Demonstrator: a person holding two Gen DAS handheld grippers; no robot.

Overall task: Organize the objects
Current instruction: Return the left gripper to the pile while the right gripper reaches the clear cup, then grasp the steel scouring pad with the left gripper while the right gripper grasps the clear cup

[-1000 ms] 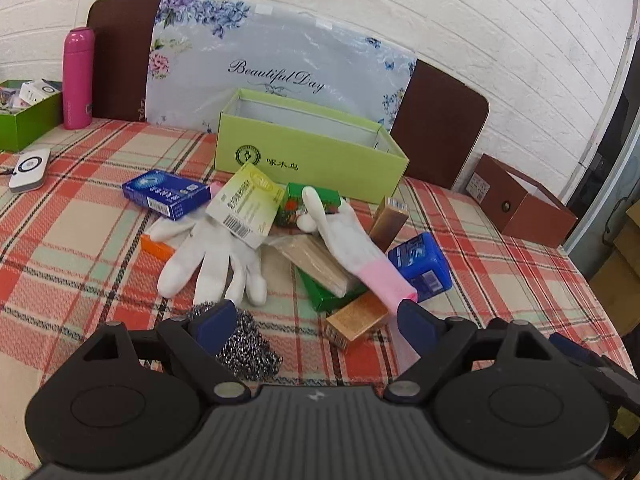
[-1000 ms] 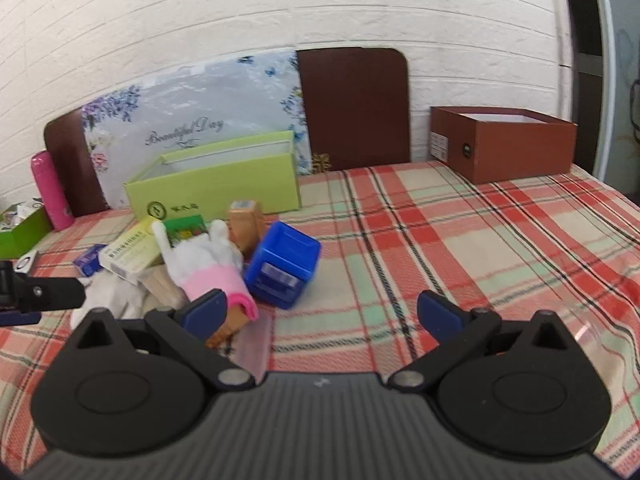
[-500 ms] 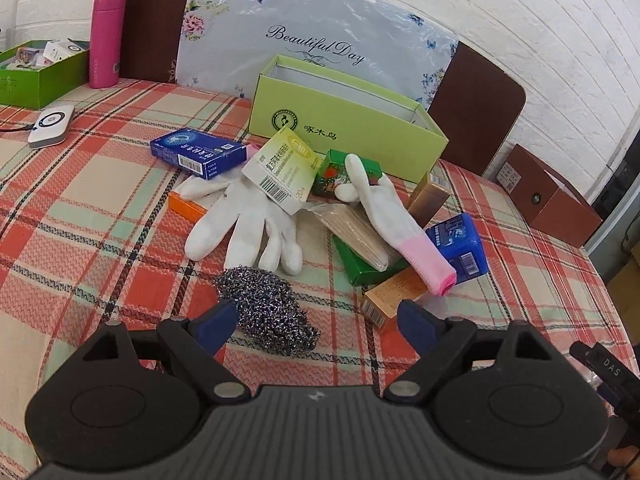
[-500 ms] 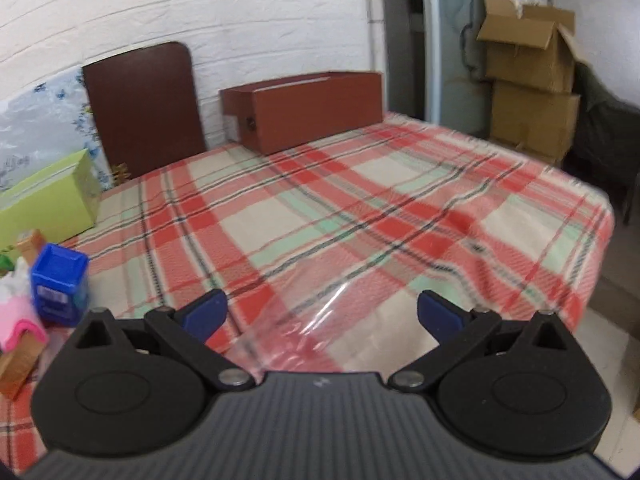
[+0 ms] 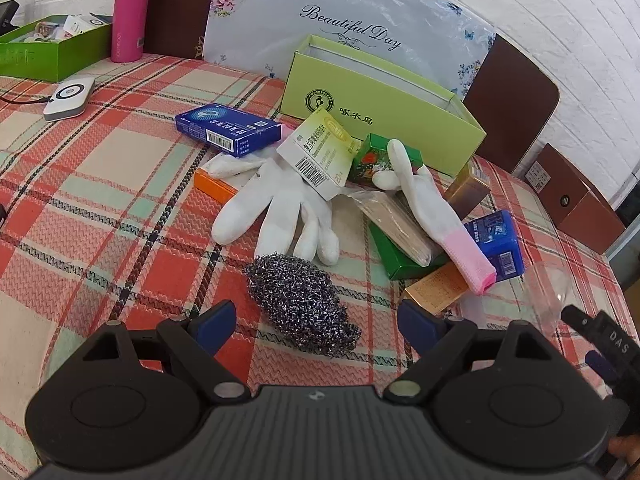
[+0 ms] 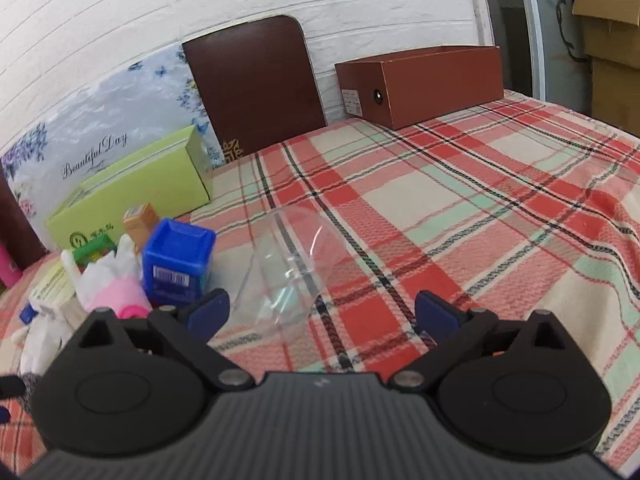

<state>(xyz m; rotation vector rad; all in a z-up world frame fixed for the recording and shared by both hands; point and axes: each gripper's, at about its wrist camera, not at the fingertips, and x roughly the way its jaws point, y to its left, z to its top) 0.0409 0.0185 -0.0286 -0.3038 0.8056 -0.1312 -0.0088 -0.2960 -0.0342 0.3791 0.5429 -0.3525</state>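
Observation:
A pile of objects lies on the plaid table in front of an open light-green box (image 5: 384,96): a steel wool scrubber (image 5: 302,304), a white glove (image 5: 280,204), a pink-cuffed glove (image 5: 436,216), a long blue box (image 5: 228,130), a small blue box (image 5: 496,244) and several other small cartons. My left gripper (image 5: 316,326) is open, its fingers either side of the scrubber's near end. My right gripper (image 6: 322,314) is open and empty just before a clear plastic cup (image 6: 288,268) lying on its side. The green box also shows in the right wrist view (image 6: 132,196).
A pink bottle (image 5: 130,10), a dark green tray of items (image 5: 44,50) and a white device (image 5: 68,96) stand at the far left. A brown box (image 6: 424,84) sits at the back right. Chair backs (image 6: 256,80) and a floral board (image 5: 360,20) line the wall.
My left gripper has moved forward so the steel wool now lies between its fingers. My right gripper has swung back left from the table's right side and now faces the clear cup.

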